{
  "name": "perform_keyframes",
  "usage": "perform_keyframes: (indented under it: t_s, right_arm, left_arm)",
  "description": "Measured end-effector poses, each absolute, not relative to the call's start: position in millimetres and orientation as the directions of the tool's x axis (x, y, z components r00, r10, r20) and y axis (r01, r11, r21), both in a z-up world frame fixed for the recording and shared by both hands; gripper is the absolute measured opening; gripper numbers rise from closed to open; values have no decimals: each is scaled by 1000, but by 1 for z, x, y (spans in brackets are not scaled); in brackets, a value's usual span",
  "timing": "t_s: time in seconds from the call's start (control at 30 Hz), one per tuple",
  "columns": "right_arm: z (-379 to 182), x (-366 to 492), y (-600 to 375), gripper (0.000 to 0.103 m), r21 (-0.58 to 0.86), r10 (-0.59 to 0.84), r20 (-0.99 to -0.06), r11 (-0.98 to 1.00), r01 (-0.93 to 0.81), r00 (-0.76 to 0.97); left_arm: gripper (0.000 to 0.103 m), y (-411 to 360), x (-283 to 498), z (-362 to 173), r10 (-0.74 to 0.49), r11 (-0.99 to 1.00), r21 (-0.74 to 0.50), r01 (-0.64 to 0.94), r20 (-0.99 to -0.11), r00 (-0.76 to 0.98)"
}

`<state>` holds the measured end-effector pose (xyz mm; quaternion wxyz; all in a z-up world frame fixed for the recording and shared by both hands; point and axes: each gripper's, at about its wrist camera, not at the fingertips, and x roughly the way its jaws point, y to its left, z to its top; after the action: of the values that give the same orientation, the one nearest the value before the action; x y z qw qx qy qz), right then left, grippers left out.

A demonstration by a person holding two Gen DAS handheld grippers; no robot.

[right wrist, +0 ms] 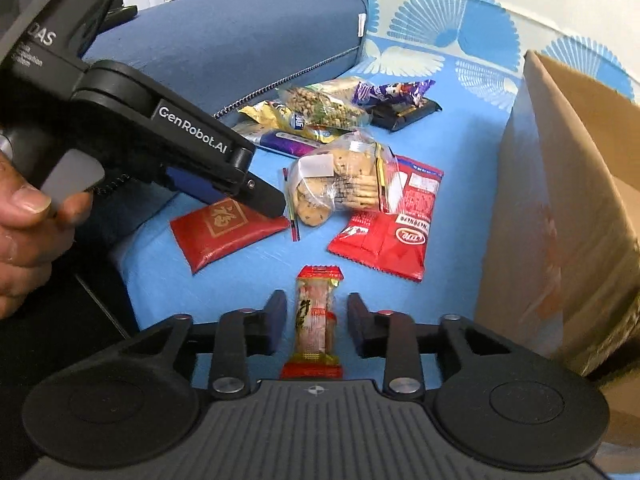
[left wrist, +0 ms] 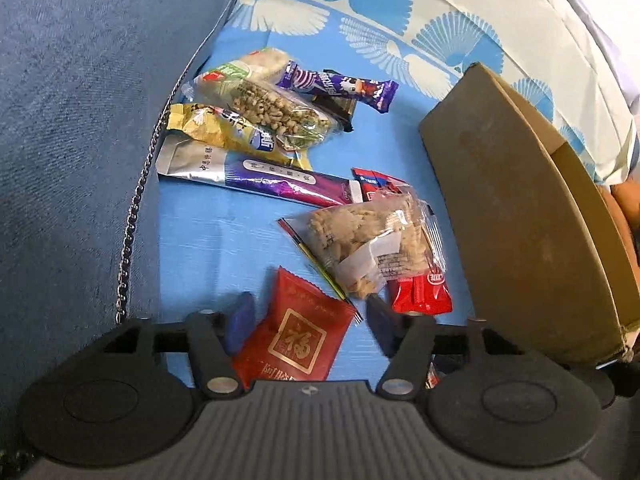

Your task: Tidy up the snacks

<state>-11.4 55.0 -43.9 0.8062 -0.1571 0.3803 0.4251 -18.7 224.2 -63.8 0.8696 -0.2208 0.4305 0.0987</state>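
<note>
Snacks lie scattered on a bright blue bedsheet (right wrist: 460,148); a brown cardboard box (right wrist: 568,184) stands at the right edge of the spread, flaps up. Its inside is hardly visible in either view, so I cannot tell whether anything has gone in yet.

Left gripper (left wrist: 308,322): fingers apart, straddling a flat red foil packet with a gold square emblem (left wrist: 296,340). The pads stand clear of the packet on both sides; nothing is grasped. In the right wrist view the same tool hangs low over that packet, its tip at the packet's far edge.

Right gripper (right wrist: 317,320): fingers apart, with a small clear-wrapped bar with red ends (right wrist: 316,320) lying lengthwise between them on the sheet. A gap shows on each side of it, so it is not clamped.

Still loose on the sheet:
- clear bag of cookies (right wrist: 340,184), resting partly on a red printed wrapper (right wrist: 392,236)
- farther back, a heap: a purple candy wrapper (right wrist: 388,92), a clear bag of green-beige nuts (right wrist: 324,108), a yellow pouch (right wrist: 276,116), a long silver-and-purple sachet (left wrist: 256,180), a dark bar (right wrist: 408,114)

Judgement: early. Most of the sorting appears left; both tools look poised for a pick, neither packet lifted.
</note>
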Motion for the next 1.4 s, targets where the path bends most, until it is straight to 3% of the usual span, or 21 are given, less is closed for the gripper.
perform_keyframes:
  t_s: [0.13, 0.3, 0.57, 0.67, 0.73, 0.9, 1.17, 1.4]
  right_arm:
    - [-43, -11, 52, 45, 80, 567, -747, 594, -800, 346]
    - [-47, -12, 53, 45, 75, 552, -764, 591, -803, 335]
    - [-46, -16, 54, 45, 63, 541, -770, 593, -803, 339]
    - [-46, -17, 54, 41, 55, 538, -770, 592, -804, 344]
    - [-45, -17, 54, 27, 47, 536, -769, 592, -805, 349]
    - [-42, -18, 52, 19, 34, 539, -755, 601, -799, 373]
    - [-38, -19, 49, 18, 47, 556, -739, 606, -794, 381]
    - [-45, -20, 50, 19, 31, 533, -758, 604, -796, 376]
  left_arm:
    - [79, 209, -20, -60, 27, 915, -220, -340, -805, 593]
    - [79, 188, -16, -63, 89, 945, -99, -311, -838, 539]
    - [79, 175, -13, -69, 123, 961, -23, -276, -857, 500]
    - [71, 173, -13, -69, 138, 960, -9, -279, -855, 500]
    - [58, 173, -13, -68, 147, 960, 0, -280, -852, 503]
    - [48, 172, -17, -64, 132, 959, -25, -281, -841, 525]
    - [48, 186, -29, -58, 31, 928, -185, -323, -827, 562]
    - [49, 184, -25, -63, 29, 931, -171, -322, -846, 532]
